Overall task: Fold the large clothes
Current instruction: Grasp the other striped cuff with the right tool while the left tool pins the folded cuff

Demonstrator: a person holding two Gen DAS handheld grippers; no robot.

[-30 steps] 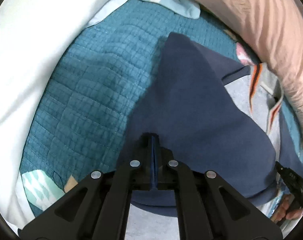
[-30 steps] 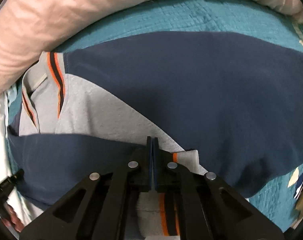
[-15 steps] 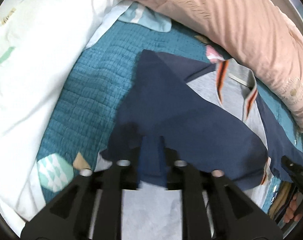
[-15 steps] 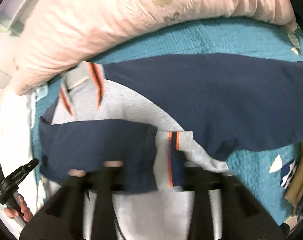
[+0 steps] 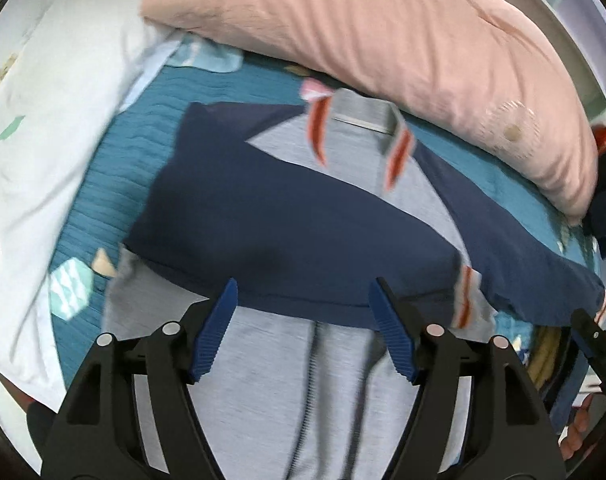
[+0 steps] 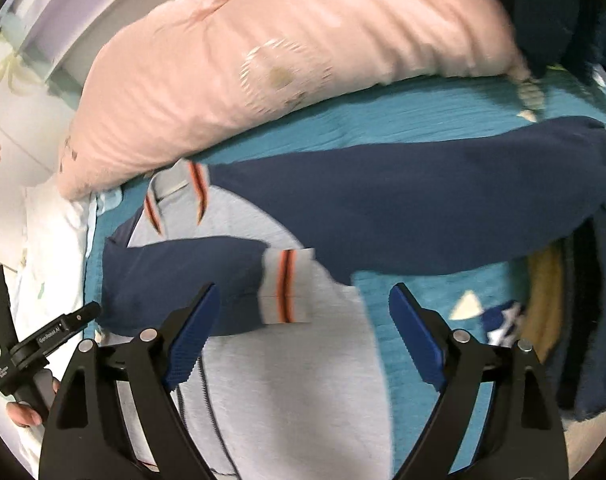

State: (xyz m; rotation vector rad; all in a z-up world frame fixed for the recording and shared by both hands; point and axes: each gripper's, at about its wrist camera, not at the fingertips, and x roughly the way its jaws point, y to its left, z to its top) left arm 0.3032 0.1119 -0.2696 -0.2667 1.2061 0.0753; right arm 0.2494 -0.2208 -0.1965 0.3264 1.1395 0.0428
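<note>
A grey zip jacket [image 5: 327,376] with navy sleeves and orange-striped collar and cuffs lies front up on a teal quilt [image 5: 115,184]. Its left sleeve [image 5: 287,232] is folded across the chest, cuff [image 6: 287,284] near the middle. The other sleeve [image 6: 423,208] stretches out to the right. My left gripper [image 5: 303,312] is open and empty, just above the lower edge of the folded sleeve. My right gripper [image 6: 303,320] is open and empty, above the folded cuff and grey body [image 6: 287,400].
A long pink pillow [image 5: 383,28] lies along the far side by the collar. White bedding [image 5: 43,152] is at the left. Dark and tan clothes [image 6: 575,320] lie at the right edge of the quilt.
Both grippers were shut on the navy sleeve; they have opened, let it drop across the chest, and pulled back and up.
</note>
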